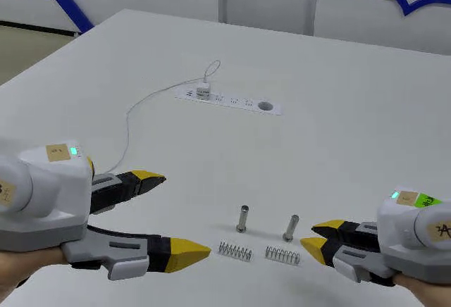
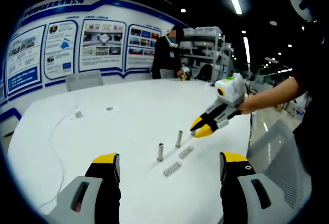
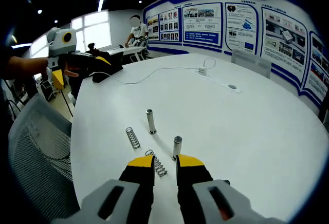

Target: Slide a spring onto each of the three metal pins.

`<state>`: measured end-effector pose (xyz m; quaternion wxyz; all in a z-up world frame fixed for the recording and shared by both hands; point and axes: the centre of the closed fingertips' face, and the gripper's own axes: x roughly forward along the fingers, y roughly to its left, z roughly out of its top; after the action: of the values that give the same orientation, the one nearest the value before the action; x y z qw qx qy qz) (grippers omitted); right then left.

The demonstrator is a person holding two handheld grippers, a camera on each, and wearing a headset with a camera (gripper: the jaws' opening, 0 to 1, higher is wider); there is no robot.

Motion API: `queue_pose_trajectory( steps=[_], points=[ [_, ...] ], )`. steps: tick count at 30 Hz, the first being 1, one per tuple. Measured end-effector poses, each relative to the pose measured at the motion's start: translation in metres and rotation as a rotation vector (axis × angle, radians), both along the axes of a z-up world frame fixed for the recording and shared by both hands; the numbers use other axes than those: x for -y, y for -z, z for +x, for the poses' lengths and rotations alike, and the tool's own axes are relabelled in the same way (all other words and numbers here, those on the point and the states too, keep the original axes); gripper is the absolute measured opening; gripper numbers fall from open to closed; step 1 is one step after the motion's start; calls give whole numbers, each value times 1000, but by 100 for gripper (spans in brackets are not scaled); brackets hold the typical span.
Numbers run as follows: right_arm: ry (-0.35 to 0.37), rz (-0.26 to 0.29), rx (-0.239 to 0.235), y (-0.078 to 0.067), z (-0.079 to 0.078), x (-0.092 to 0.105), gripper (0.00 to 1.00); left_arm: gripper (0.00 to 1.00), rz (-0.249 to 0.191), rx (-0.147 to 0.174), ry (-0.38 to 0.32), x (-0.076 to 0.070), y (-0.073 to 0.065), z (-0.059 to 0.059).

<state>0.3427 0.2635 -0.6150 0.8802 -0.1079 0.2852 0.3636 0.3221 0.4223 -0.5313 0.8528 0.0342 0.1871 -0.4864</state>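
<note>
Near spring [image 1: 282, 255]: lies flat on the tabletop [image 1: 317, 159], just ahead of the tips of the right tongs [image 1: 309, 234] and apart from them.
Right tongs: the jaws stand a narrow gap apart with nothing between them, low over the tabletop and pointed at the near spring.
Other spring [image 1: 235, 251]: lies flat between the two tongs, just beside the near spring and close to the lower jaw tip of the left tongs [image 1: 184, 214].
Left tongs: the jaws are spread wide and hold nothing. They hover on the other spring's side of the work.
Near pin [image 1: 290, 228]: stands upright just beyond the near spring, bare.
Other pin [image 1: 242, 219]: stands upright just beyond the other spring, also bare.
Count: two pins and two springs are on the tabletop, against the task's three.
Step in hand: by my reading, picking up the near spring with the right tongs. No spring is on a pin yet.
Doing it well: take the spring across its coils near one end, leaving the other end open. Squeeze lightly, since thin coils may deform or flick out. Turn it upright, centre the open end over the near pin's top, then lower it straight. The pins look free-standing, so a sideways nudge could topple one. The left tongs could steady the pin low down.
Farther off: a power strip [image 1: 229, 100] with a thin cable [image 1: 141, 103], well beyond both tongs, and a chair [image 1: 266, 5] at the far edge.
</note>
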Motion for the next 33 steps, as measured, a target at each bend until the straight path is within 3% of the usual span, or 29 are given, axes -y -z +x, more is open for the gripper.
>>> queue_pose_trajectory(
  steps=[6,15,19,23,30,33],
  points=[
    [-55,23,-23,7,-6,-12,19,81,7,-13,4,1,5,2],
    [-83,-7,-39,16,-6,-14,21,81,11,-29,11,3,12,5],
    [-89,-19,-47,21,-5,-14,21,81,-36,-38,5,7,5,6],
    [-108,-30,-56,26,-6,-15,21,81,5,-28,11,4,9,9],
    [-141,-69,-75,39,-8,-15,21,81,11,-45,12,4,16,6],
    [-176,-113,-44,45,-5,-14,20,81,12,-53,12,4,18,4]
  ],
)
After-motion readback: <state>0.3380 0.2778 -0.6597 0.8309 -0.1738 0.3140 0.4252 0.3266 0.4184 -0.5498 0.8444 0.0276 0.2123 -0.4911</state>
